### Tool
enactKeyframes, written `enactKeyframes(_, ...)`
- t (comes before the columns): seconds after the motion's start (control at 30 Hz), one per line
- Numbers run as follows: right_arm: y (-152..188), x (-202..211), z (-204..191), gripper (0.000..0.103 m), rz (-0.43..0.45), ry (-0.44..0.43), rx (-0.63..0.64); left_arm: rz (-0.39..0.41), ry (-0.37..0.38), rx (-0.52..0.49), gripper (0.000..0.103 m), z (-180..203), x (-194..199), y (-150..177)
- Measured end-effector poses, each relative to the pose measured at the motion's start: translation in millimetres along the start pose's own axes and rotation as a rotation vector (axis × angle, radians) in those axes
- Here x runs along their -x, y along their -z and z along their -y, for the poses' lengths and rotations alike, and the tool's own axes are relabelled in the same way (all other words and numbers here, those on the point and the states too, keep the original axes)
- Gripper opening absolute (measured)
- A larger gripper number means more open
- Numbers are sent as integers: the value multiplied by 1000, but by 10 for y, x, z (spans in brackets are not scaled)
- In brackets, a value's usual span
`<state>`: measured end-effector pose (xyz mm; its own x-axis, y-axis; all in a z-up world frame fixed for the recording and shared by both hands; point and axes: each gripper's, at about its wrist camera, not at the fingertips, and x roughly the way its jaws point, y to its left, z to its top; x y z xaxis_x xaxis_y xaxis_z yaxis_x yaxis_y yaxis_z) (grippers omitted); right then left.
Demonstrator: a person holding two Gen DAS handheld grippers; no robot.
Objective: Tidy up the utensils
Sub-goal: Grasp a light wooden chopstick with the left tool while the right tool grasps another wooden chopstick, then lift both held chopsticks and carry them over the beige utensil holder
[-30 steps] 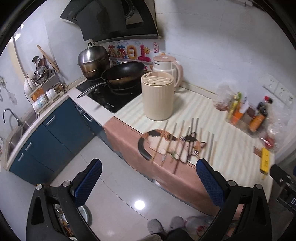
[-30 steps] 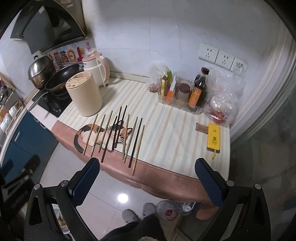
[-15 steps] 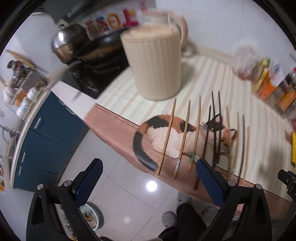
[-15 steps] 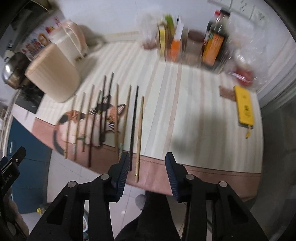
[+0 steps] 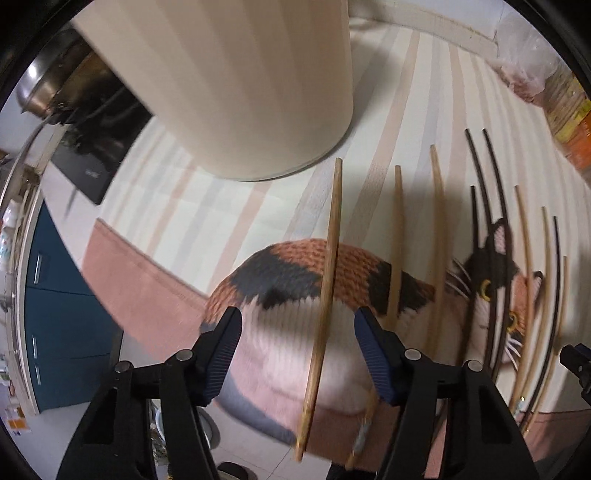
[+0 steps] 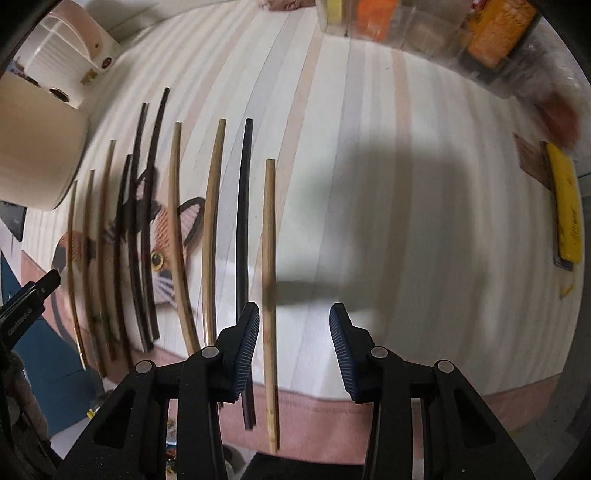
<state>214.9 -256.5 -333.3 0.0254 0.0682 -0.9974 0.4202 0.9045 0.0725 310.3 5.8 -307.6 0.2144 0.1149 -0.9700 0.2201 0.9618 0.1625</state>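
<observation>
Several wooden and black chopsticks lie side by side on a striped cloth with a cat picture (image 5: 280, 280). My left gripper (image 5: 297, 334) points down over the leftmost wooden chopstick (image 5: 327, 280). Its jaws are closing, the stick lies between them, and neither pad touches it. My right gripper (image 6: 294, 332) hangs over the rightmost wooden chopstick (image 6: 268, 240). That stick runs between the half-closed fingers, close to the left pad (image 6: 249, 336) with a small gap. A black chopstick (image 6: 243, 206) lies just left of it. The beige ribbed utensil holder (image 5: 236, 85) stands behind the row.
A cooktop with a steel pot (image 5: 48, 92) is at the left, over blue cabinets (image 5: 62, 306). A kettle (image 6: 62, 51) stands behind the holder. Condiment containers (image 6: 491, 33) line the back. A yellow flat object (image 6: 567, 206) lies at the right. The counter's front edge runs under both grippers.
Both grippers have dropped from high above the floor to just over the chopsticks and tilted downward. The right jaws narrowed first, the left jaws in the last half second.
</observation>
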Motion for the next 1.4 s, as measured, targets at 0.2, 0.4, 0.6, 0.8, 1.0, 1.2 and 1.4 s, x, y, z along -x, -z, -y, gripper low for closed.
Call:
enactKeyframes(0.2,-64,-140,-126,42,-15,-4,5,-10,14,-38,57,29,-122,-51)
enactKeyframes(0.4,-78,-117,-215,42,-39,-6,-16,-8,62,-36,8,-6,-111,-42)
enactKeyframes(0.6,-76,-161,-112,33,-46,-6,-36,-2,45,-8,5,-152,-176,-40)
enactKeyframes(0.8,-13,-202,-158,12,-18,87,17,-41,28,58,5,-392,-143,139)
enactKeyframes(1.0,35,-277,-278,7,-21,135,46,-65,49,89,5,-400,-136,358)
enactKeyframes(1.2,64,-268,7,7,-38,150,47,-78,54,66,5,-383,-141,299)
enactKeyframes(1.4,24,-297,60,8,-68,150,49,-86,40,28,5,-298,-114,119)
